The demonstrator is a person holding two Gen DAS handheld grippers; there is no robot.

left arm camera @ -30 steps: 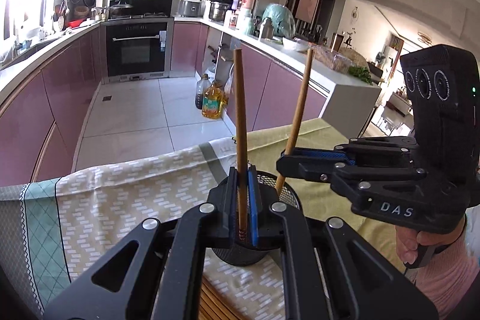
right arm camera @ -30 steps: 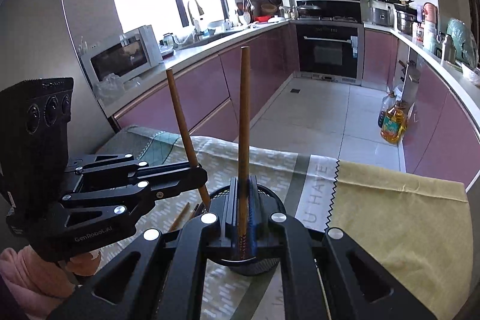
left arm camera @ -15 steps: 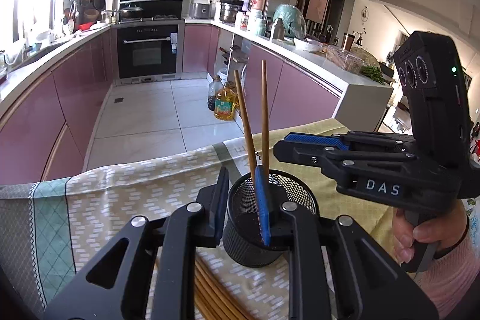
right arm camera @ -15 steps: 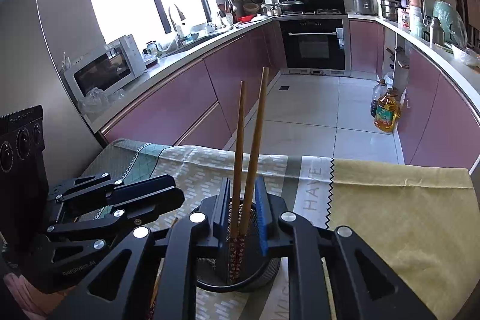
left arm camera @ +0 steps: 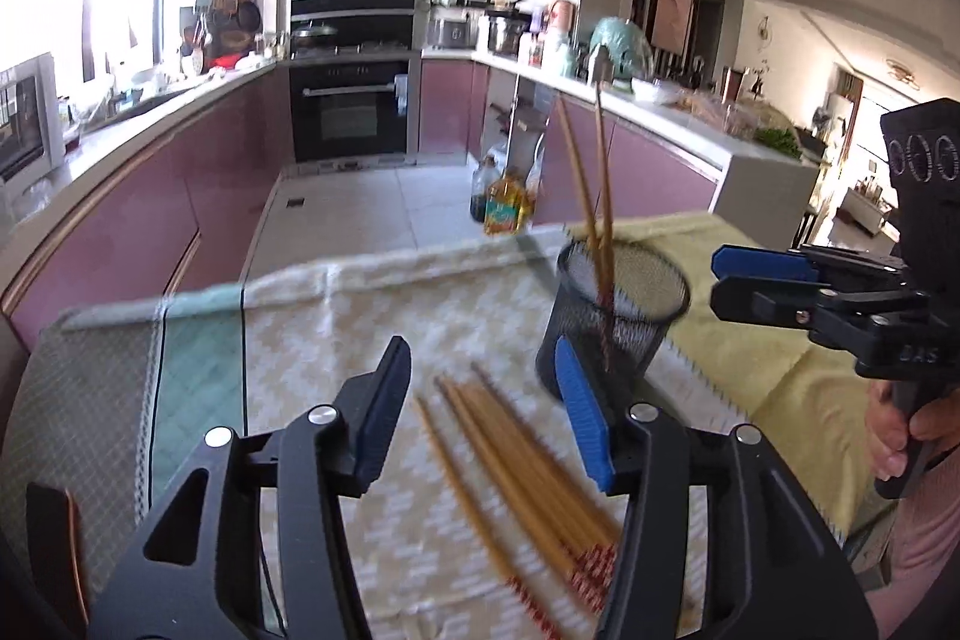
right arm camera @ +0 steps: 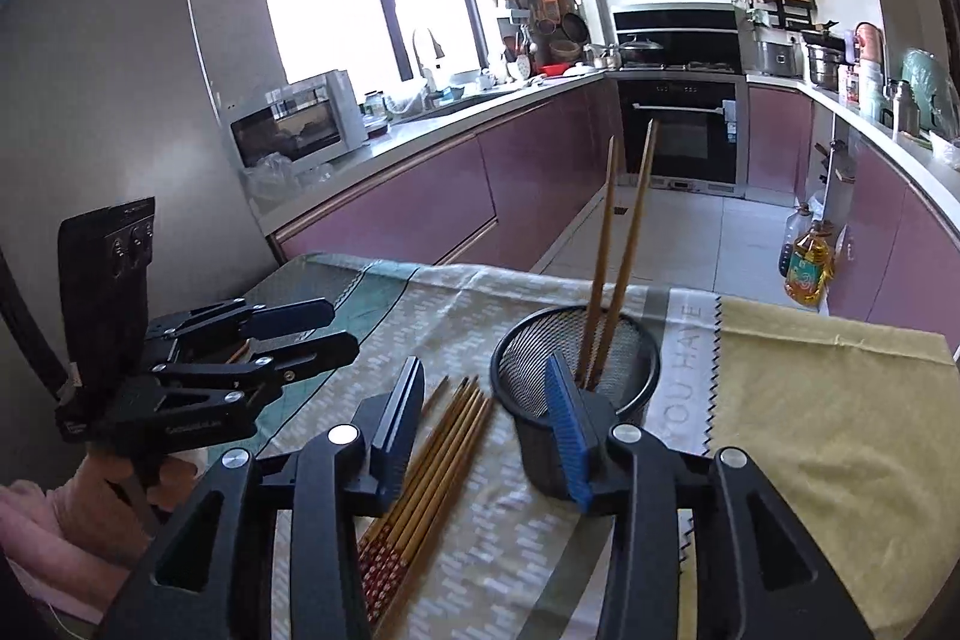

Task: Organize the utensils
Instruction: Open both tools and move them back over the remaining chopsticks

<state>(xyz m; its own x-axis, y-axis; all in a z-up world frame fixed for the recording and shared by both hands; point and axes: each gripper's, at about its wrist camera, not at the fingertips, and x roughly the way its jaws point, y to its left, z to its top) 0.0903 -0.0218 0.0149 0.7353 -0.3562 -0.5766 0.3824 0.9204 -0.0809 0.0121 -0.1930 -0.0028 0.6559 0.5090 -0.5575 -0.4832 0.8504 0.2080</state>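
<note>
Both grippers, left [left arm camera: 483, 409] and right [right arm camera: 486, 412], agape, empty; loose chopsticks [left arm camera: 516, 466] lengthwise just ahead between left fingers, nearer left.

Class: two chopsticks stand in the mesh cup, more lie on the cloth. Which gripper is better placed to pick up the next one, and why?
Probably the left gripper: open, directly over the loose chopsticks. The right gripper, also open, sits nearer the mesh cup.

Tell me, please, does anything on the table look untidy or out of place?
Nothing is spilled or damaged. Two chopsticks stand leaning in the black mesh holder. A bundle of loose chopsticks lies on the patterned cloth beside the holder, not yet put away.
</note>
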